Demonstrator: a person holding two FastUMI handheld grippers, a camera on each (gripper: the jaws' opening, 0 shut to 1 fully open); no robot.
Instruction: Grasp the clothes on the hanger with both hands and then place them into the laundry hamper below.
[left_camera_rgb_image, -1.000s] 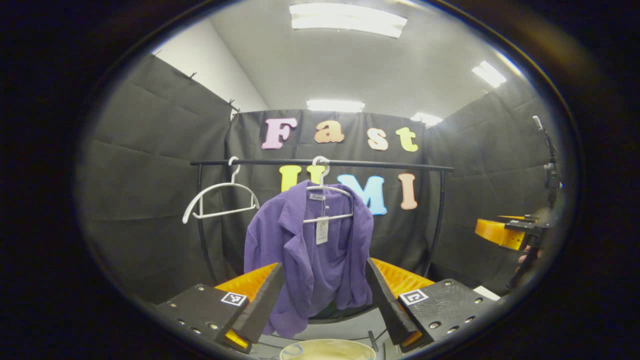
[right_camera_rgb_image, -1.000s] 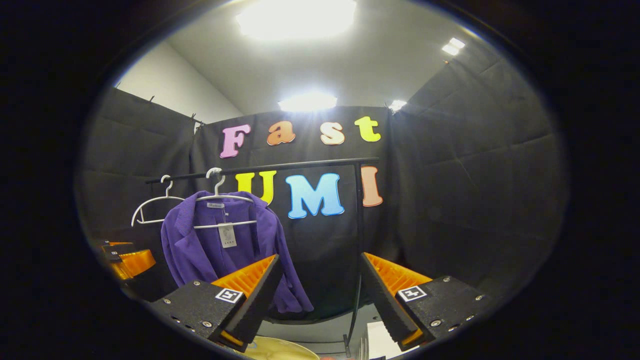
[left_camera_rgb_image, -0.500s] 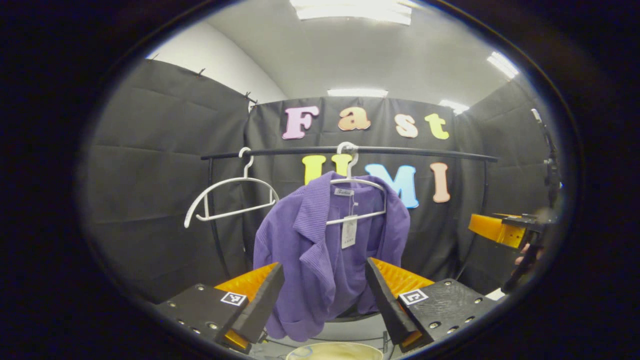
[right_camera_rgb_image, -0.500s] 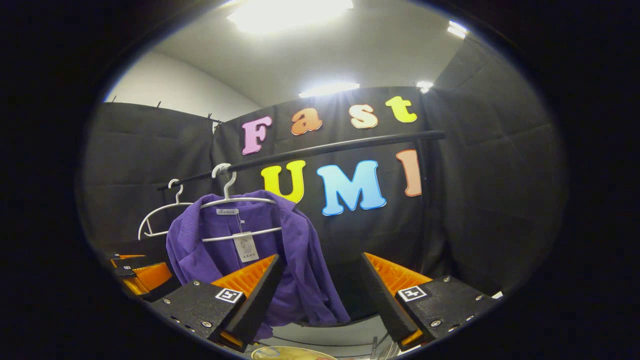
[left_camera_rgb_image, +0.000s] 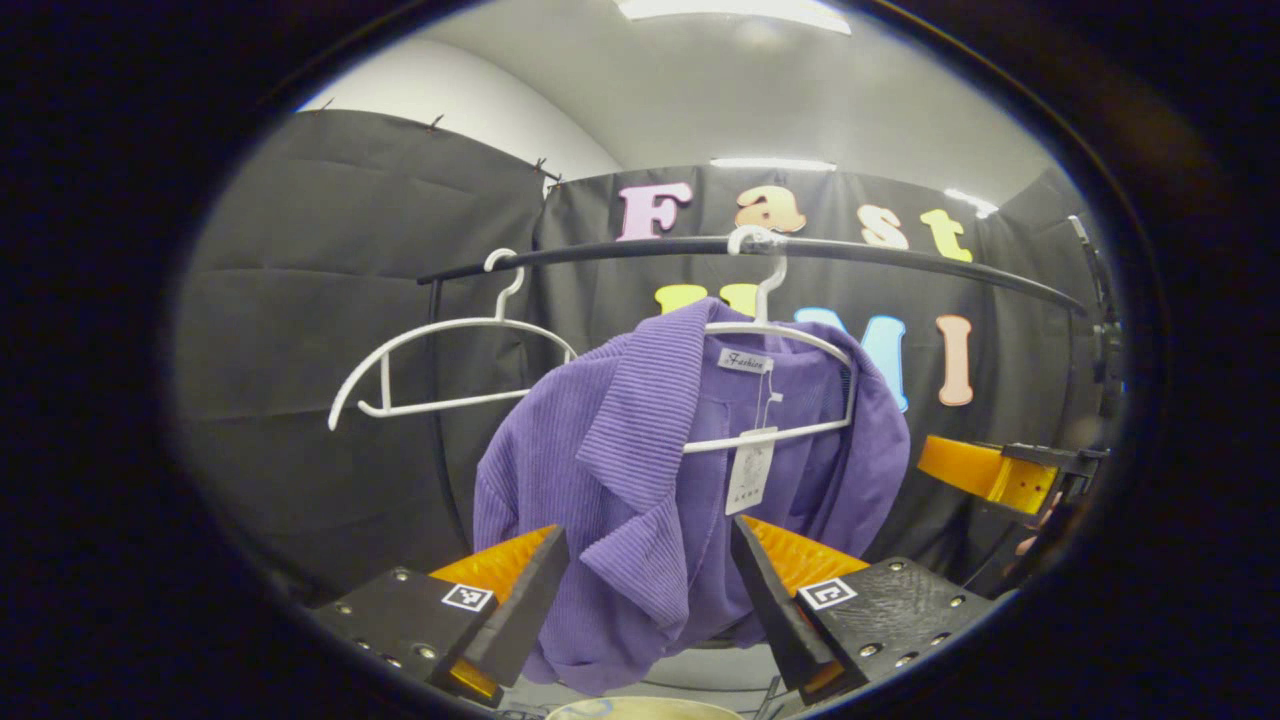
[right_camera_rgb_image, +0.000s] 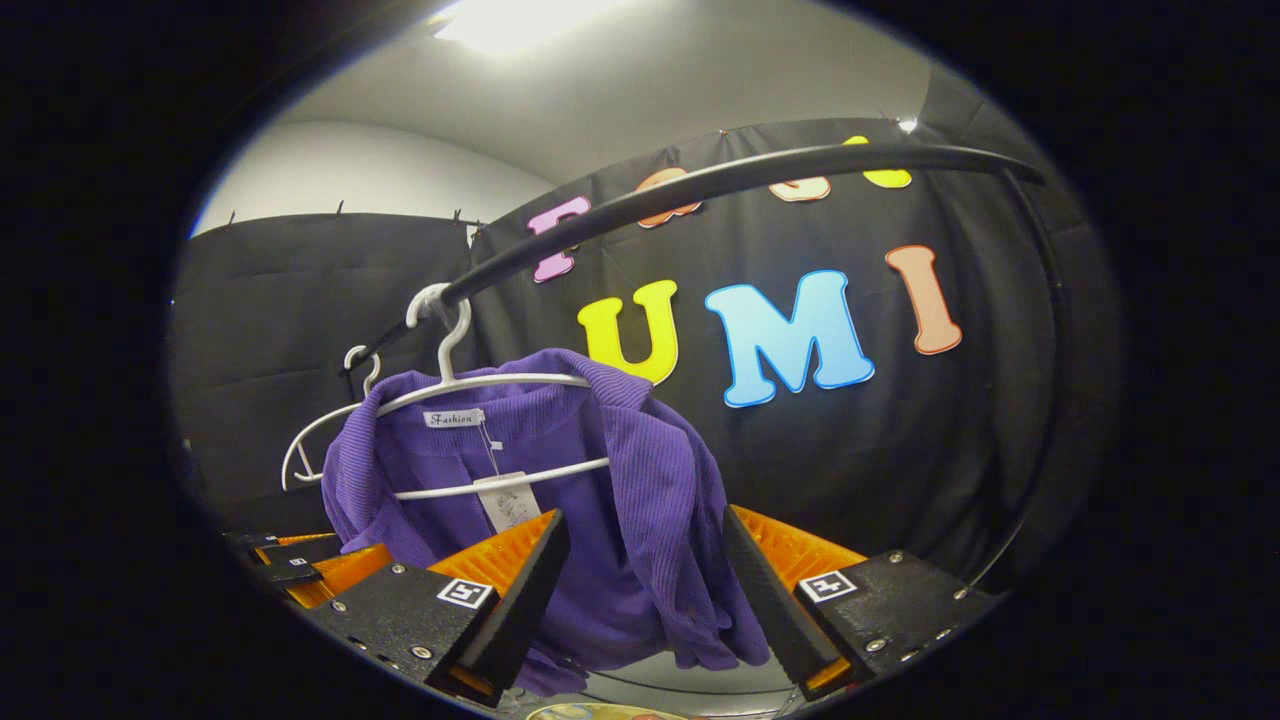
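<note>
while both jaws gape, left gripper (left_camera_rgb_image: 640, 590) frames purple shirt (left_camera_rgb_image: 640, 480).

The place is a recording booth set up indoors, not a lived-in home. Black cloth walls (left_camera_rgb_image: 330, 300) pinned at the top enclose it on three sides, with a plain white room wall (left_camera_rgb_image: 470, 90) and a grey ceiling with strip lights (left_camera_rgb_image: 735, 8) above. A black metal clothes rail (right_camera_rgb_image: 720, 180) carries white plastic hangers (left_camera_rgb_image: 440, 345) as staged props.

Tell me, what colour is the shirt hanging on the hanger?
Purple, with fine ribbed lines. The shirt shows best in the left gripper view.
</note>
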